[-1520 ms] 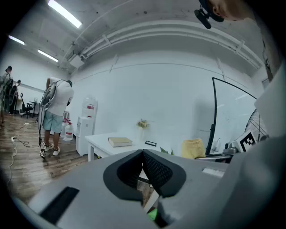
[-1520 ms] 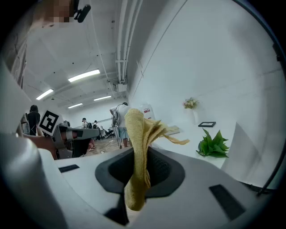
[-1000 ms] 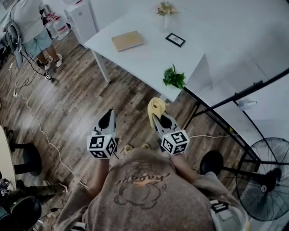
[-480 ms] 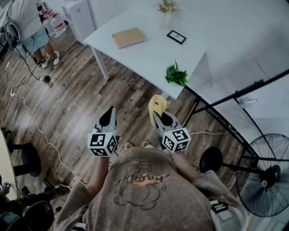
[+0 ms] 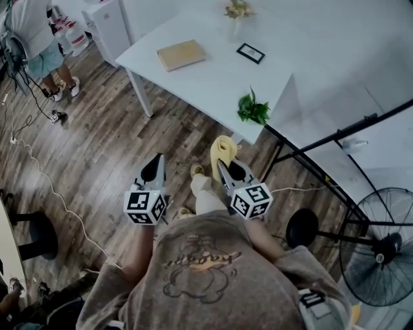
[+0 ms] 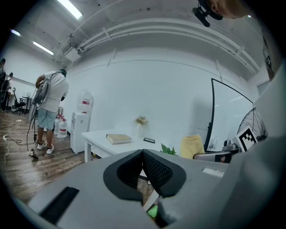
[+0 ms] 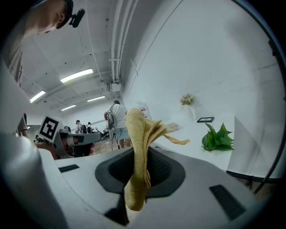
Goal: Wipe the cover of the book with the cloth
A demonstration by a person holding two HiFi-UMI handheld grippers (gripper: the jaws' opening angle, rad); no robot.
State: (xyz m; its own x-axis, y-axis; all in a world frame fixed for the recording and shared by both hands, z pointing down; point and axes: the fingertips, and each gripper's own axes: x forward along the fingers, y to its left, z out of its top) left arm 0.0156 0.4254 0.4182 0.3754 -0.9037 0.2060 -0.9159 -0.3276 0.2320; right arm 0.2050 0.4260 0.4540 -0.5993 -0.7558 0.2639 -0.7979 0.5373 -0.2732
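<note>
A tan book (image 5: 181,55) lies flat on the white table (image 5: 213,80) ahead; the left gripper view shows the book (image 6: 118,138) too. My right gripper (image 5: 224,165) is shut on a yellow cloth (image 5: 221,151), which stands up between its jaws, and the cloth (image 7: 139,156) fills the middle of the right gripper view. My left gripper (image 5: 153,169) is shut with nothing in it; its pads (image 6: 154,170) meet. Both grippers hang over the wooden floor, well short of the table.
On the table stand a green plant (image 5: 251,109), a small black frame (image 5: 250,54) and a vase of flowers (image 5: 237,13). A black rail (image 5: 335,138) and a fan (image 5: 381,248) are at the right. A person (image 5: 35,38) stands at far left; cables (image 5: 45,174) cross the floor.
The view has moved slightly toward the table. The wearer's leg and foot now show between the grippers. The person at far left has shifted further left.
</note>
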